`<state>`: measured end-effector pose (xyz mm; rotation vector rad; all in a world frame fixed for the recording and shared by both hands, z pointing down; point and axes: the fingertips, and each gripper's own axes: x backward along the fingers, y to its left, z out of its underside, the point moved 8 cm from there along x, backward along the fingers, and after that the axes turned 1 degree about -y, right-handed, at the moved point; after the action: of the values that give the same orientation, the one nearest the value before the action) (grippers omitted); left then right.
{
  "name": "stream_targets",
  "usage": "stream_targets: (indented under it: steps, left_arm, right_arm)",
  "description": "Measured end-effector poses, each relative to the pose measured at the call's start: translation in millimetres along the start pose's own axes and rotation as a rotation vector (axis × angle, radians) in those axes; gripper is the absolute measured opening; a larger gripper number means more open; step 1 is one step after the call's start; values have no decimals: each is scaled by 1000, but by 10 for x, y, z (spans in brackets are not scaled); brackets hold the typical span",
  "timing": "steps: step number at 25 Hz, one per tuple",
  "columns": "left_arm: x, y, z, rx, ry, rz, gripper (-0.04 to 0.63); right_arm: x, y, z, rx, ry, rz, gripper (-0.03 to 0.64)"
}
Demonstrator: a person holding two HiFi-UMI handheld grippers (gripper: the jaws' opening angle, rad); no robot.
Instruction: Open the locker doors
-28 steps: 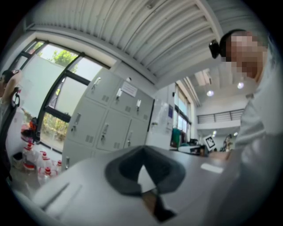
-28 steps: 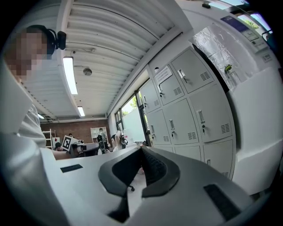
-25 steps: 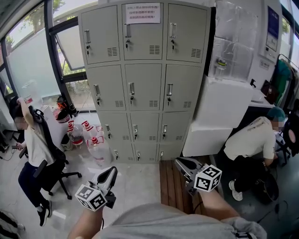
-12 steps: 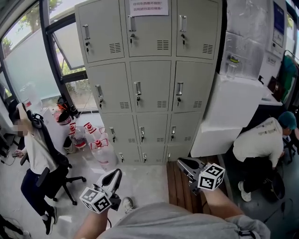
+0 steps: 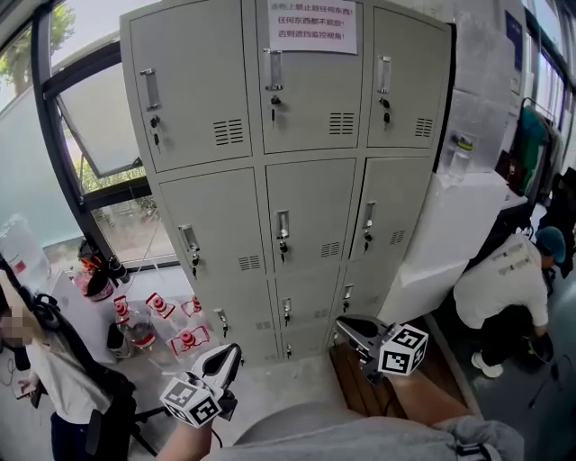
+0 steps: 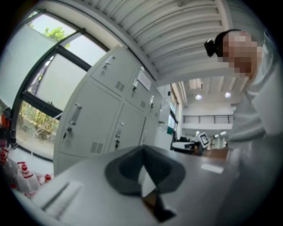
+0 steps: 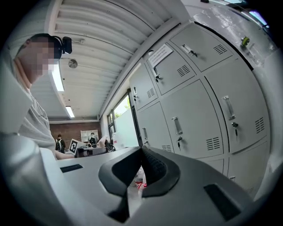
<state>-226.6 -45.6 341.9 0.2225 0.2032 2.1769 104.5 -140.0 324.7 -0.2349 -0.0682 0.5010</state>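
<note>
In the head view the locker (image 5: 297, 216) rises in front of me with every door shut flat and a notice (image 5: 312, 24) taped to its top middle door, so no door is open yet. My left gripper (image 5: 231, 351) and right gripper (image 5: 343, 323) hang low before the locker's bottom row, well apart from any door. Both point toward it, which I read as a ready carry ahead of a reach. In the left gripper view the locker (image 6: 101, 110) leans away at an angle beyond my jaws, which are pressed together on nothing. In the right gripper view the locker (image 7: 199, 101) fills the frame past my jaws, which are likewise clenched tip to tip and empty. Each door handle (image 7: 177, 126) is an upright bar near the door's left edge with a key lock just under it. I judge the doors will swing from that side, so the jaws must part before they can take a bar.
</note>
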Motion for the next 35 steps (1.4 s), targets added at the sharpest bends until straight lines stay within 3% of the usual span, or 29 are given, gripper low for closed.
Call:
stream_targets:
  steps: [7,15,20,26,35]
  left_arm:
    - [-307,819,-186,22,-2,30,5]
    - [-898,848,-316,41,-77,-42,3]
    - [-1325,711,-513,36,-131,-81,5]
    - [-1630,670,-1347,-107,-208,-55,4]
    - [-1764,582,-2771,-277,-312,42,5]
  right_arm:
    - [-660,-314,-91,-23,-9,44,6]
    - [-950,-992,-447,6,15,-18,6]
    - [-1155,-1291,-981,73,-18,-96,6]
    - [-1570,-1091,-2106,251,-147,-111,6]
    - [-2026,-622,-3435,425,-289,44,6]
